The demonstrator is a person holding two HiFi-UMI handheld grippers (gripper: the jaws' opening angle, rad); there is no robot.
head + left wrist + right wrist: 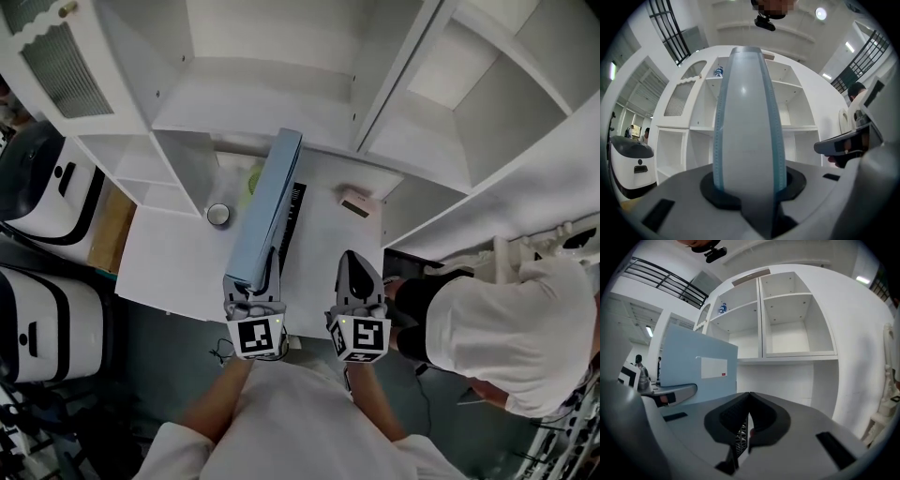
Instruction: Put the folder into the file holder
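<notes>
Head view: left gripper (253,289) clamps the blue folder (269,197) on edge, likely so it slides in upright. Right gripper (360,272), jaws together, holds nothing.

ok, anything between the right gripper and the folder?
Head view: mostly bare white desk between the right gripper and the folder, apart from a dark slatted thing close beside the folder.
</notes>
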